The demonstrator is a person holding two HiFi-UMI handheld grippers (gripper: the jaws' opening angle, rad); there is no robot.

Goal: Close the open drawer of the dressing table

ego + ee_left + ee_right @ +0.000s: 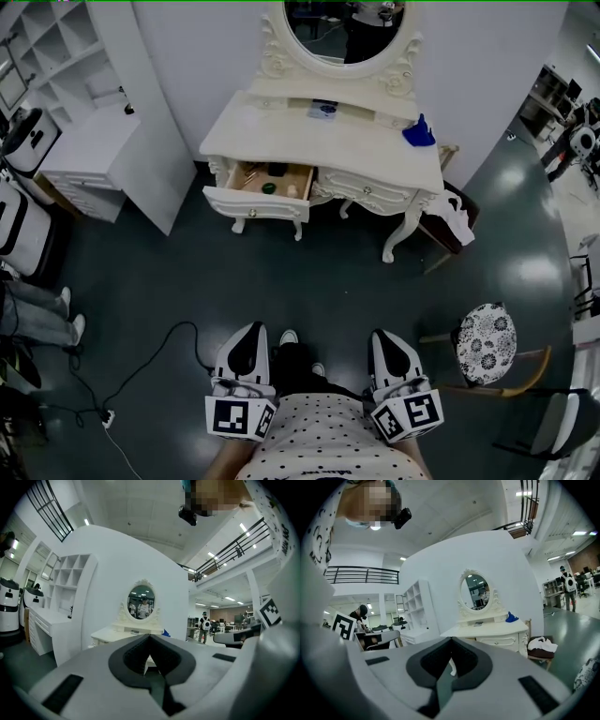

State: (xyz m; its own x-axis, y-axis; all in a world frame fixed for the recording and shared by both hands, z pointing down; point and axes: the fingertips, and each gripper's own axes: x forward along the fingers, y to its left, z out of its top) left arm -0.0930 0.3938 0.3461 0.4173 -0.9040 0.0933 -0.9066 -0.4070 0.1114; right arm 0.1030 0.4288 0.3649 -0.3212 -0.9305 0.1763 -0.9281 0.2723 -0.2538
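A person stands well back from the cream dressing table [356, 150], whose left drawer [255, 201] hangs pulled open. The left gripper [249, 334] and right gripper [384, 337] sit at the waist, jaws pressed together on nothing, likely because the drawer is still out of reach.

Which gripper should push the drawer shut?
Left, probably. The open cream drawer sits almost straight ahead of the left gripper; the right gripper is offset sideways. Both are shut, empty and far away.

Mirror [343, 28] top cut by frame edge; small items [270, 187] in drawer [255, 202] unidentifiable.
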